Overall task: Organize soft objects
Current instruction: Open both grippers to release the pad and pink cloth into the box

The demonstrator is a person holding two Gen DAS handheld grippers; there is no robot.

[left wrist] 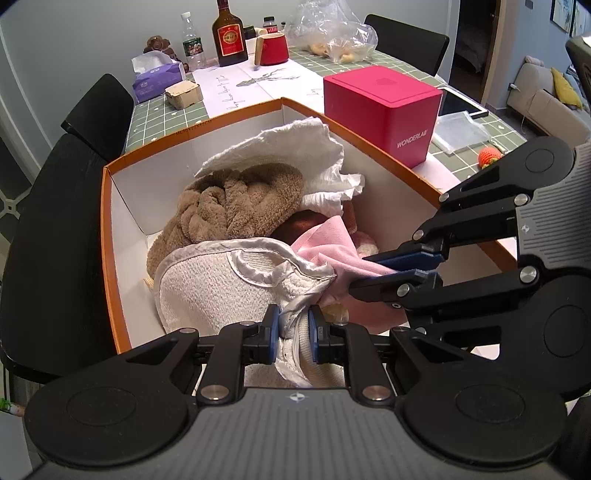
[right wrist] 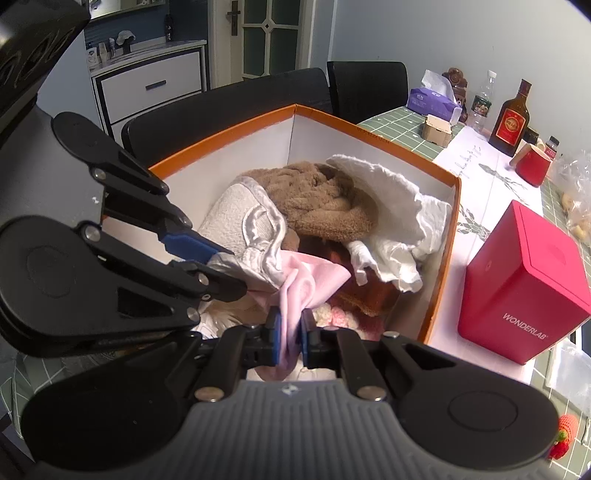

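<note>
- Cloths fill the orange-rimmed box (left wrist: 107,236): a cream towel with a satin hem (left wrist: 207,288) at the near end, a pink cloth (left wrist: 332,258) beside it, a brown fluffy towel (left wrist: 236,206) behind them, and a white crumpled cloth (left wrist: 295,144) towards the far corner.
- I have the left gripper (left wrist: 294,325) clamped tight on a bunched fold of the cream towel, blue pads pressing the fabric from both sides, at the near edge of the box.
- I see the right gripper (right wrist: 289,332) pinching the pink cloth, jaws narrow, the fabric squeezed between the pads and hanging below them.
- From the left wrist view, the right gripper comes in from the right, its tips on the pink cloth just beside the cream towel's hem.
- Under the pink cloth I make out something dark brown and a pale knitted piece; I cannot tell what they are.
- Outside the box, a red cube-shaped box (left wrist: 384,110) stands just beside it on the table (left wrist: 155,114).
- Further back stand a tissue box (left wrist: 157,79), a water bottle (left wrist: 192,42), a dark bottle with a red label (left wrist: 229,35), a red mug (left wrist: 273,48) and a plastic bag (left wrist: 332,33).
- Black chairs (left wrist: 55,206) stand around the table.
</note>
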